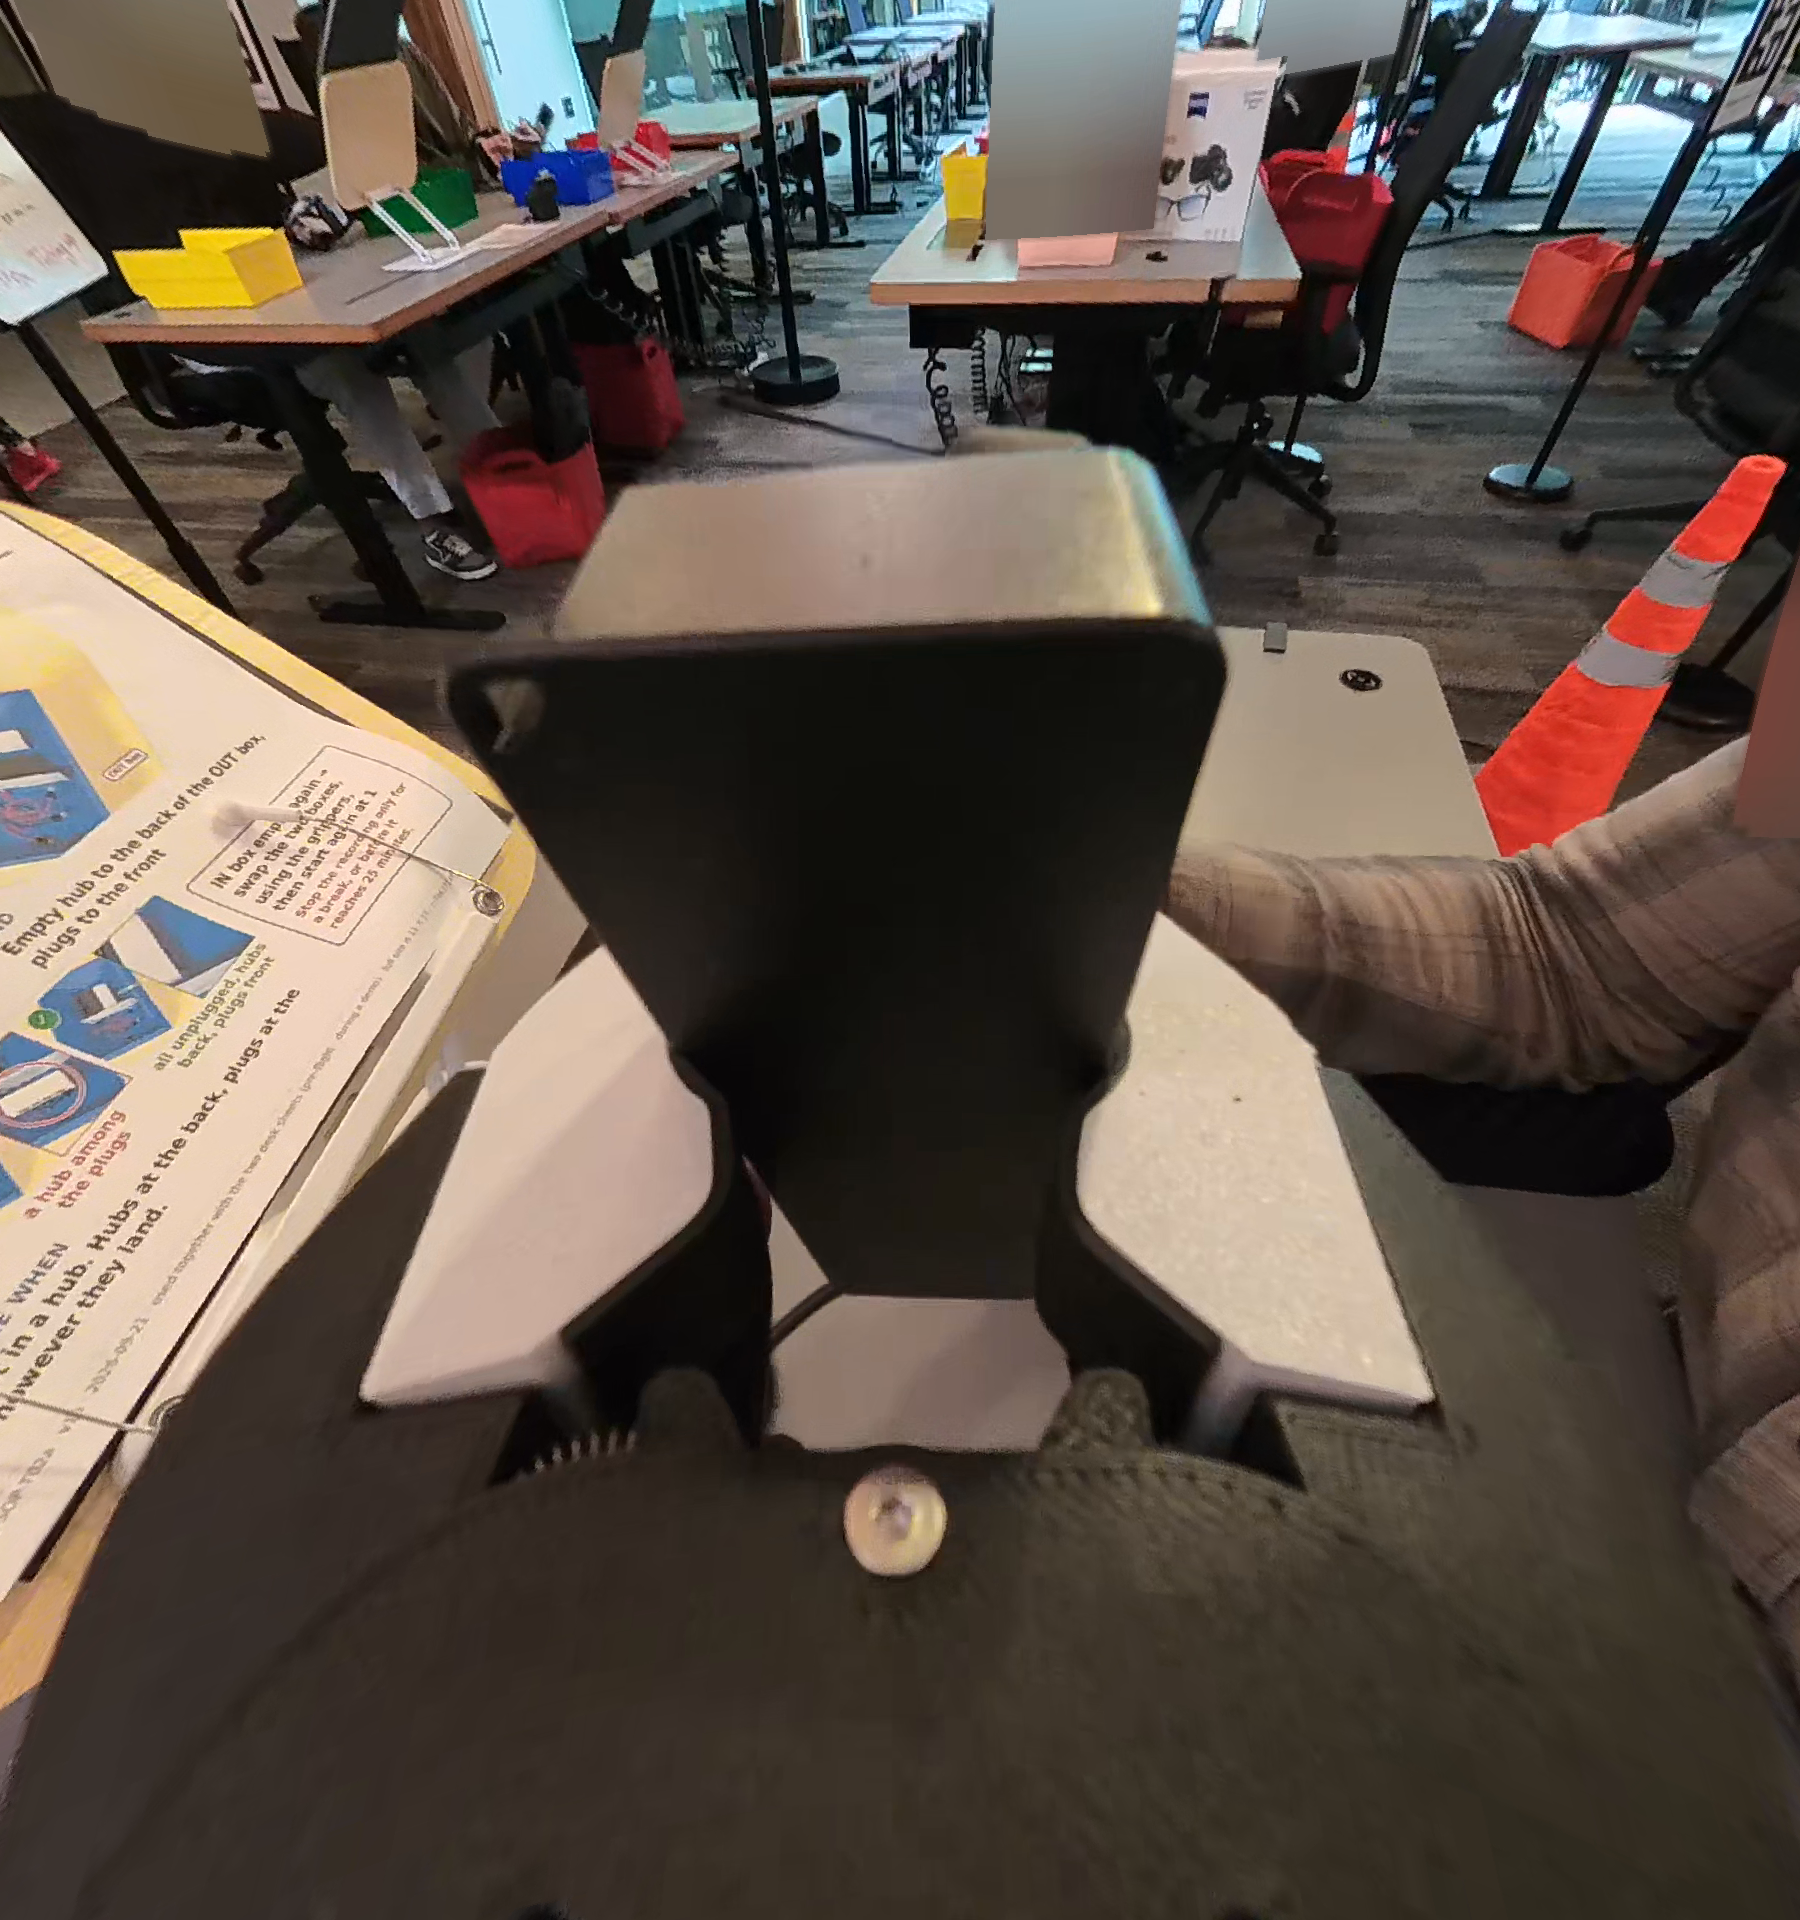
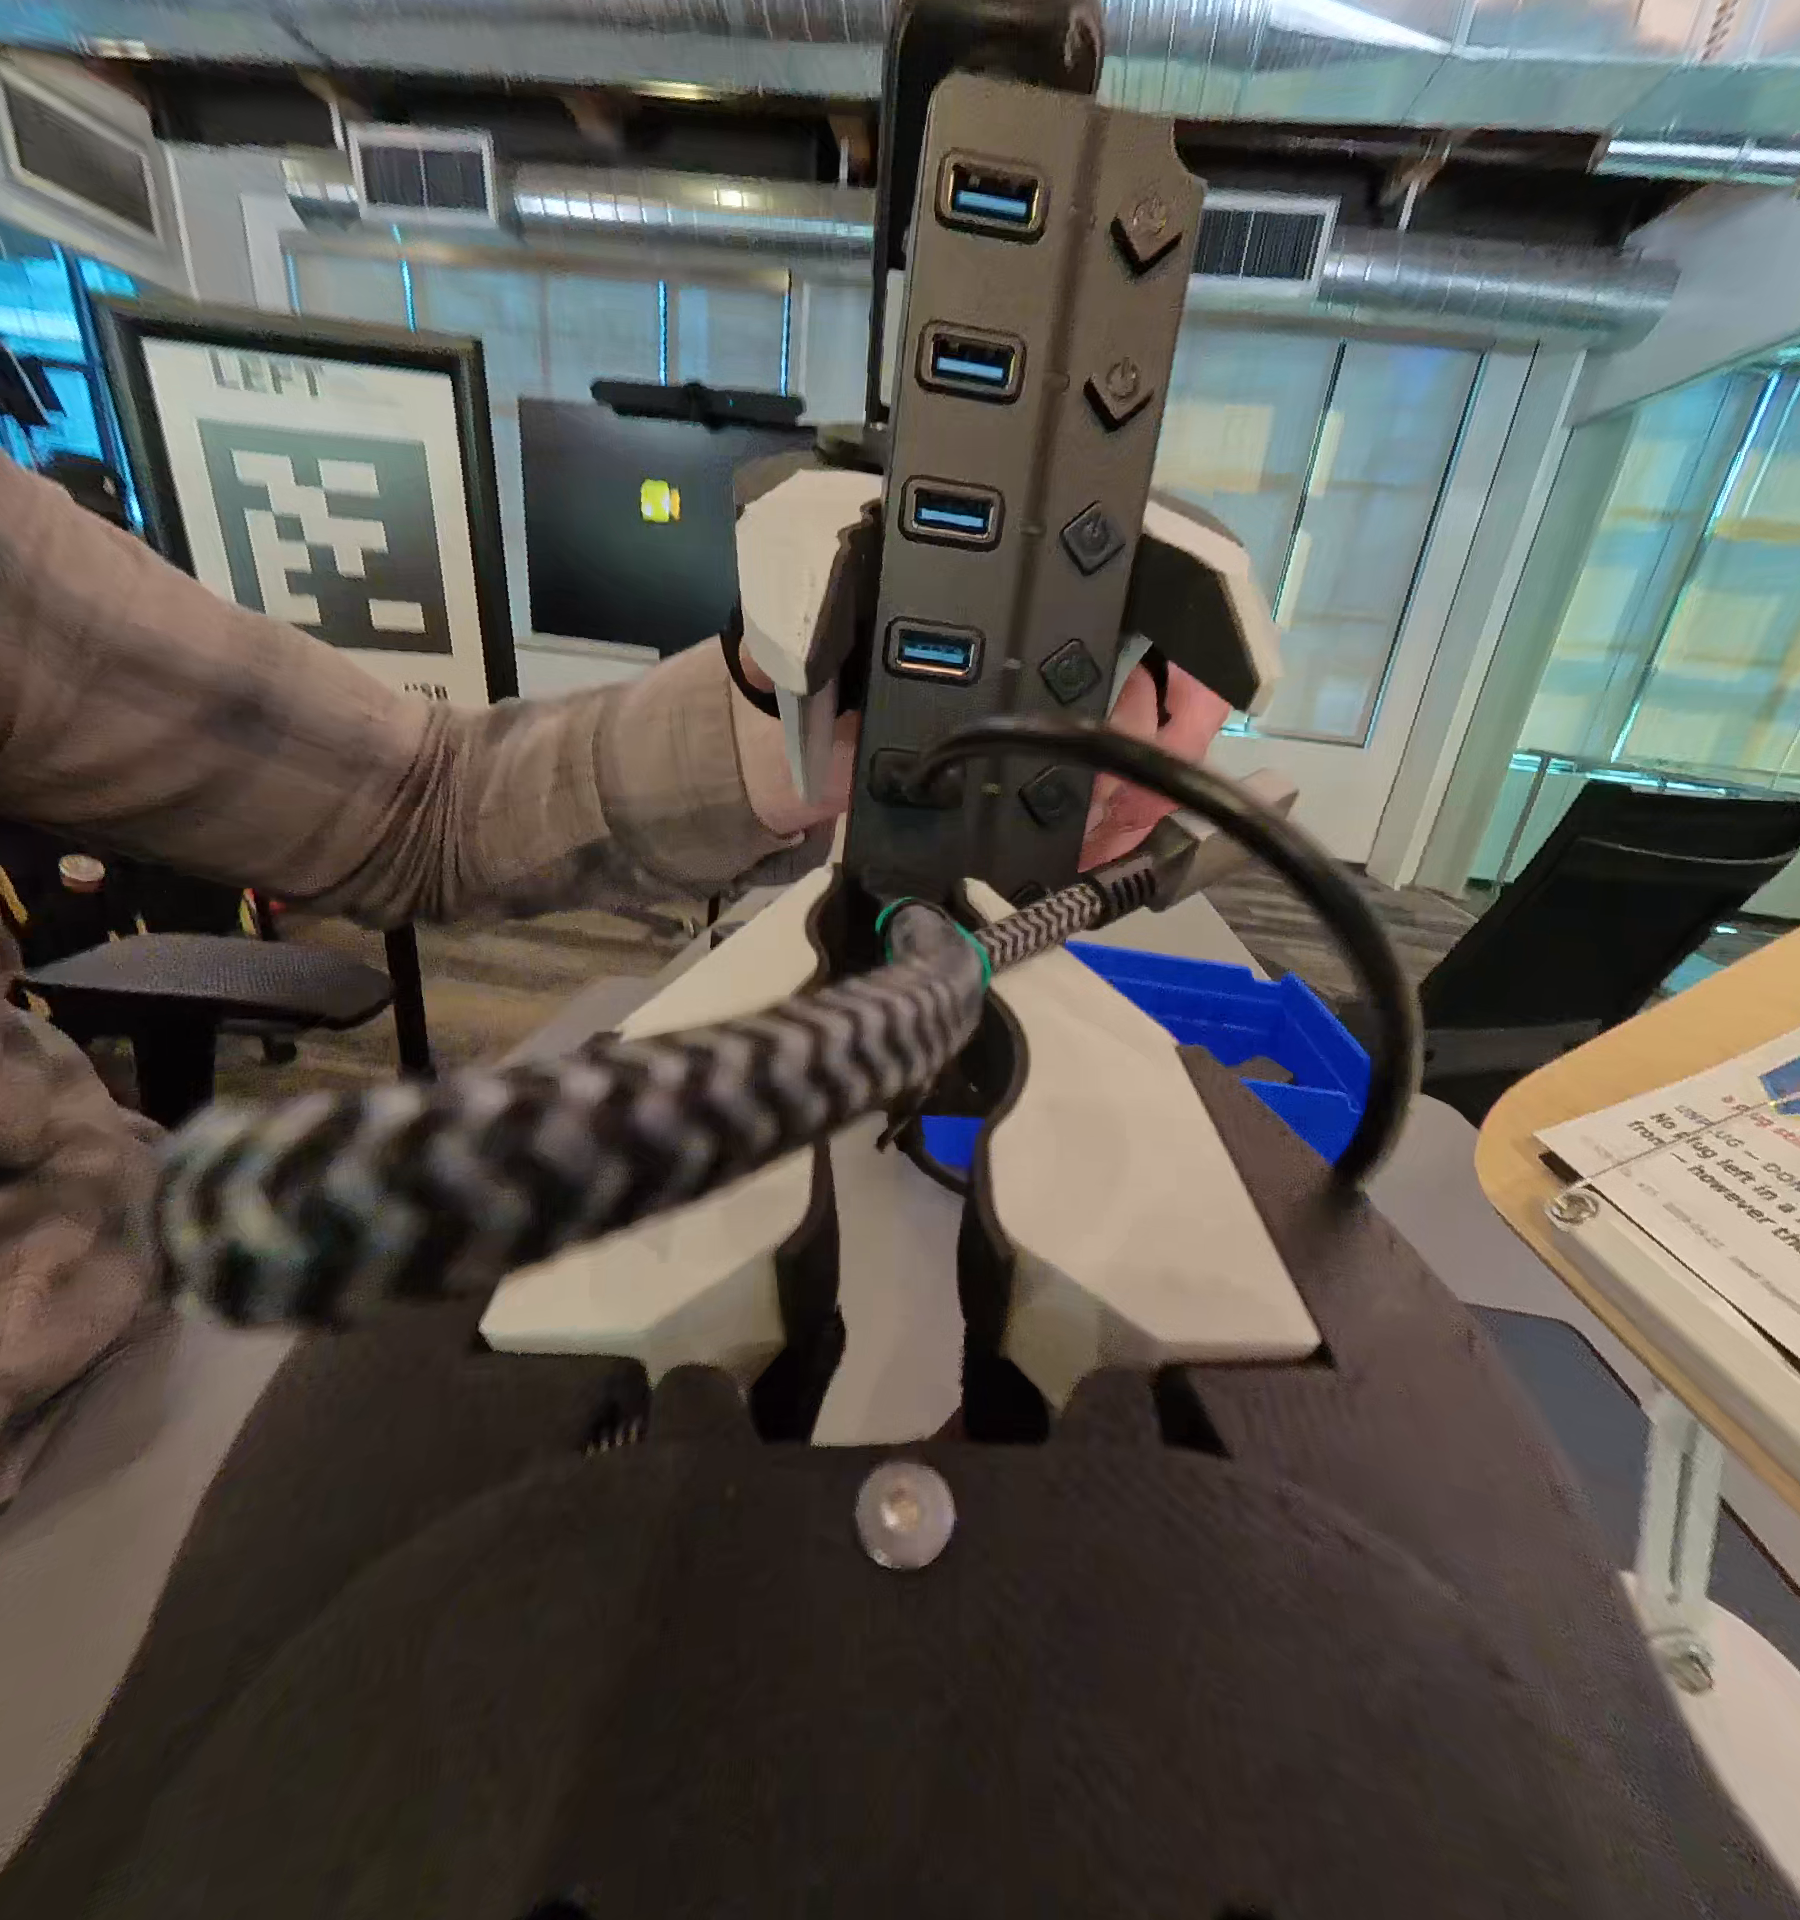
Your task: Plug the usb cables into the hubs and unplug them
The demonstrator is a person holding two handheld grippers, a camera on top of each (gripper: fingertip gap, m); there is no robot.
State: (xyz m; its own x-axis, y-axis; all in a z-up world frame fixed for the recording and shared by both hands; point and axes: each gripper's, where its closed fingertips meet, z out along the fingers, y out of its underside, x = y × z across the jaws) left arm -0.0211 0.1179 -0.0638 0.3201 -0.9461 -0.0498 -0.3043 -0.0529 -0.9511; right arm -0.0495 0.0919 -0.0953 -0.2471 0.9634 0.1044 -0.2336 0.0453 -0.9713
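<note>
Each of the tongs has a matte black, rough-textured printed body with one round silver screw (image 2: pixel 903 1514) in the middle and two pale grey angular fingers (image 2: pixel 1135 1174) edged in black. The person wears a grey-beige plaid flannel sleeve (image 1: pixel 1519 966) with a buttoned cuff.

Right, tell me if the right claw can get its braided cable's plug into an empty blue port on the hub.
Probably. Four blue ports on the long black hub face the right claw uncovered; the looping black cable sits lower. Its black-and-white braided cable points its plug rightward, needing a turn.
</note>
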